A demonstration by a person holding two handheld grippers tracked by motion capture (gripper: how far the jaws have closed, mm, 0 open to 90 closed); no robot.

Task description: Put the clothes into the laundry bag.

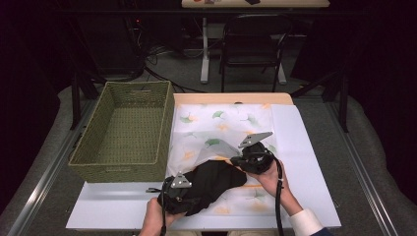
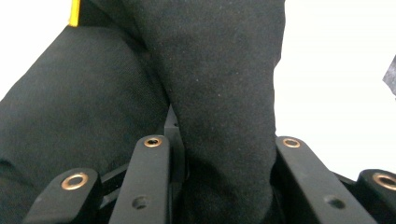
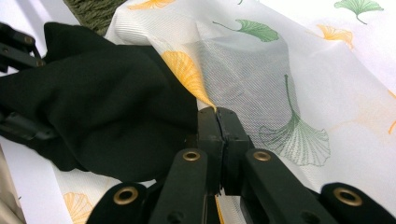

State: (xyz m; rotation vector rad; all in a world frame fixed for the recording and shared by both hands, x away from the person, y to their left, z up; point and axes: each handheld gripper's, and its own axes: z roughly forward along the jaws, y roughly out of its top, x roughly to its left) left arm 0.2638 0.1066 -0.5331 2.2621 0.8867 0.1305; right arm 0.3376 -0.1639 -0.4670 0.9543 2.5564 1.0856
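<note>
Black cloth (image 2: 219, 93) hides left gripper (image 2: 224, 154) fingers; grip unclear.

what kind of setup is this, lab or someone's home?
Likely a lab or recording workspace: a padded work table with metal rails, loose cables on the floor, and a folding chair by another desk behind.

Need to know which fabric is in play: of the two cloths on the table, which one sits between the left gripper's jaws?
The plain black cloth, bunched between the left gripper jaws. The other is the white leaf-printed sheer cloth, lying spread flat beside the basket.
</note>
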